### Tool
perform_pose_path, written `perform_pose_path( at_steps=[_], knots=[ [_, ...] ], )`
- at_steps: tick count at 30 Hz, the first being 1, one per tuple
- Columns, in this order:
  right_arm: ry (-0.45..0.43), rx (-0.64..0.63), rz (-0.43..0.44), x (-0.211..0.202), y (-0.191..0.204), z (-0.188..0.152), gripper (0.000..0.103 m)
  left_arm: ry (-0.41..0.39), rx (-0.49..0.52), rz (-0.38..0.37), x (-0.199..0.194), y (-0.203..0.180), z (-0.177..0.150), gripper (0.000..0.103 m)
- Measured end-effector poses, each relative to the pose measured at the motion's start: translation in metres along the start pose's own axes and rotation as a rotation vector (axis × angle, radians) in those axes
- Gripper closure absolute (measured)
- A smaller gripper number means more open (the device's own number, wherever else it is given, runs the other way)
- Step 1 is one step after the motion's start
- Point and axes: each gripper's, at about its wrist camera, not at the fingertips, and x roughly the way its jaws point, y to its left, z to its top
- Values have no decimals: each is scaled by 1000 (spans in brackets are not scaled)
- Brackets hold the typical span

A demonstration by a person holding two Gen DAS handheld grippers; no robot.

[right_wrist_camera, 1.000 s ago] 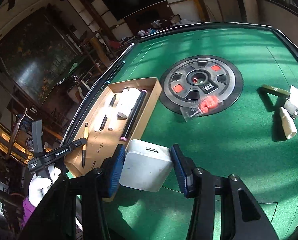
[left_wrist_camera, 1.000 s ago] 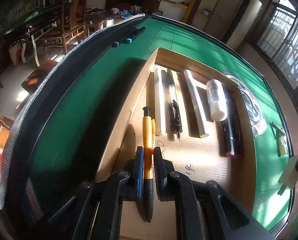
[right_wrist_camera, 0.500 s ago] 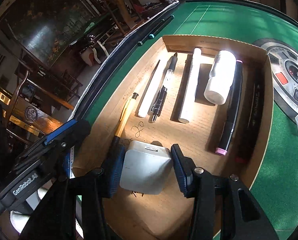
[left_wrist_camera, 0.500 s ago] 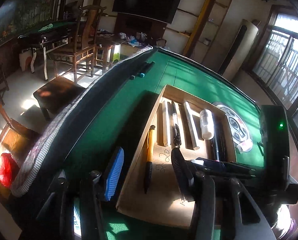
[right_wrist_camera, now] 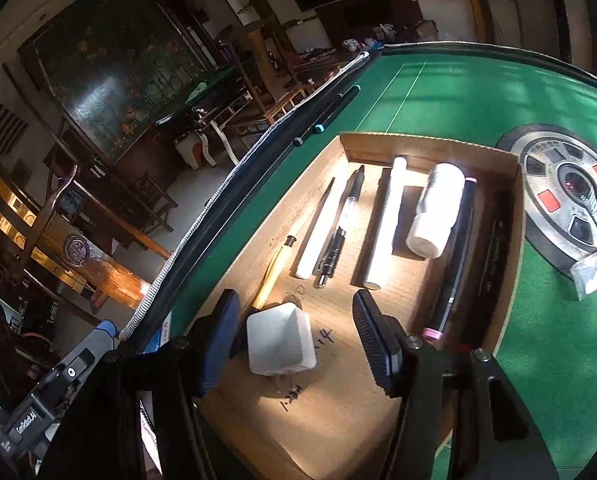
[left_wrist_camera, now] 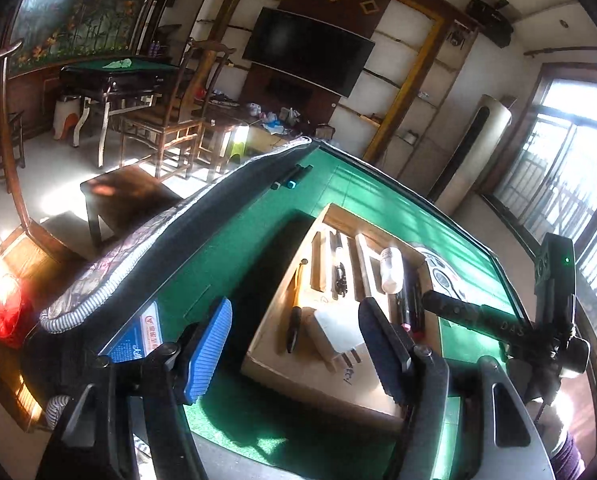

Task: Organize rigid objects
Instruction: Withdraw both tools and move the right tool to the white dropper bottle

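Right wrist view: my right fingers [right_wrist_camera: 294,340] are opening, the charger [right_wrist_camera: 279,340] lying freed between them in the box [right_wrist_camera: 426,146].

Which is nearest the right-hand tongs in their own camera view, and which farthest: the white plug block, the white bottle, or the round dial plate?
1. White plug block, between the opening right tongs, untouched.
2. White bottle, farther up the cardboard tray.
3. Round dial plate, outside the tray, right.

left tool [left_wrist_camera: 294,354] opening, empty, above cardboard tray [left_wrist_camera: 330,376]
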Motion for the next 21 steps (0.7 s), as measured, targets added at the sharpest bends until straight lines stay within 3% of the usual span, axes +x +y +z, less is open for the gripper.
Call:
perform_pose_path(
  at_steps=[7, 13, 19, 21],
  knots=[
    [-102, 118, -286, -103, -134, -41, 44, 40, 204, -90, 1, -71, -28, 22],
    [-181, 367, -408, -174, -252, -56, 44, 133, 292, -132, 11, -115, -58, 22],
    [-114, 413, -480, -165, -306, -44, 45, 174, 327, -132, 13, -142, -73, 22],
    [-80, 381, -481, -149, -310, -39, 53, 177, 341, -130, 11, -149, -75, 22]
  ],
)
